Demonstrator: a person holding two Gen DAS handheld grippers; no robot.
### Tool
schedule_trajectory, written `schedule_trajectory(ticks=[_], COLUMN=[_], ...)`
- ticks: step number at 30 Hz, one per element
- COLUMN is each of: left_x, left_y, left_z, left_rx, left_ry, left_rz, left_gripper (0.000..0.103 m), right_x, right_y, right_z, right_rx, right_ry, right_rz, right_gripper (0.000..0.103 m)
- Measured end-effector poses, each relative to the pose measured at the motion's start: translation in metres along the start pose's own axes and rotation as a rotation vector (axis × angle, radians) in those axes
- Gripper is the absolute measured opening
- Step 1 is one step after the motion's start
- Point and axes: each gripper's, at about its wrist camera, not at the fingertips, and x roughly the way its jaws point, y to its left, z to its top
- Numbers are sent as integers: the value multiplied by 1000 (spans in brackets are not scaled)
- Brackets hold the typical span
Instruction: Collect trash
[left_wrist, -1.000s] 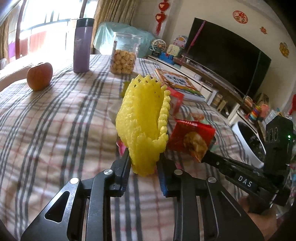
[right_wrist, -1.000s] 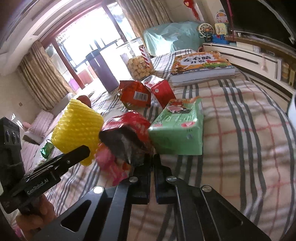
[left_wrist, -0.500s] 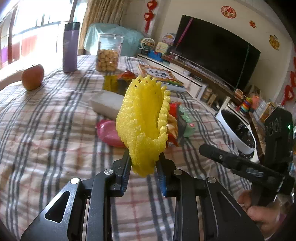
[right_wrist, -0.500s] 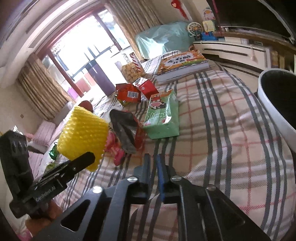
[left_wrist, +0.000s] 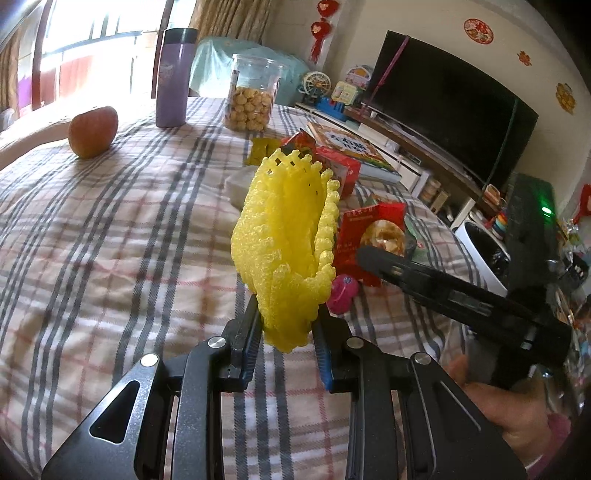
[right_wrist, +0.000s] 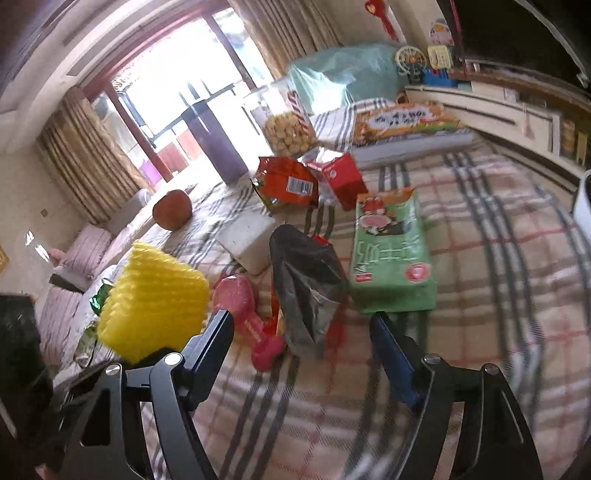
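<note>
This is a home living room. A large flat television (left_wrist: 448, 122) stands on a low media cabinet (left_wrist: 406, 147) against a wall hung with red festive ornaments (left_wrist: 320, 29). Curtains (right_wrist: 85, 162) frame a bright balcony door (right_wrist: 177, 85), and a sofa with striped cushions (right_wrist: 88, 243) sits nearby. A desk under a plaid cloth (left_wrist: 110, 229) carries an apple (left_wrist: 93, 131), a cookie jar (left_wrist: 253, 98) and a thermos (left_wrist: 173, 77).

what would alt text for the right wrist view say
The open right tool hangs over a plaid tablecloth, its fingers spread toward a dark crumpled snack bag. Nearby lie a green packet, a pink wrapper and the left tool's yellow foam net.
</note>
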Motion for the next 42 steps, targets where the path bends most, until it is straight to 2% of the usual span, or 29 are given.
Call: schedule_trajectory(ticks=[1, 2, 3, 4, 6, 14, 27, 42], left_x=[1, 1, 1, 1, 1, 5, 19, 36], left_y=[-1, -3, -5, -7, -12, -41, -111, -173], left_z=[-1, -1, -2, -2, -2, -4, -7, -2], left_rx=[1, 3, 7, 11, 21, 66, 186, 274], left_ry=[3, 5, 7, 7, 7, 20, 60, 87], left_rz=[-4, -8, -12, -16, -24, -78, -175, -241], left_gripper=[25, 25, 25, 25, 25, 25, 25, 25], right_x=[5, 9, 12, 12, 5, -42, -119, -158], right_y=[1, 1, 1, -1, 0, -12, -75, -129], right_z=[1, 1, 1, 0, -2, -16, -31, -39], right_rx=[-1, -5, -3, 4, -10, -3, 113, 206], right_ry=[0, 7, 16, 18, -1, -44, -127, -185], right_rz=[-13, -29, -37, -34, -33, -14, -93, -162], right_gripper=[66, 45, 37, 37, 29, 29, 29, 29])
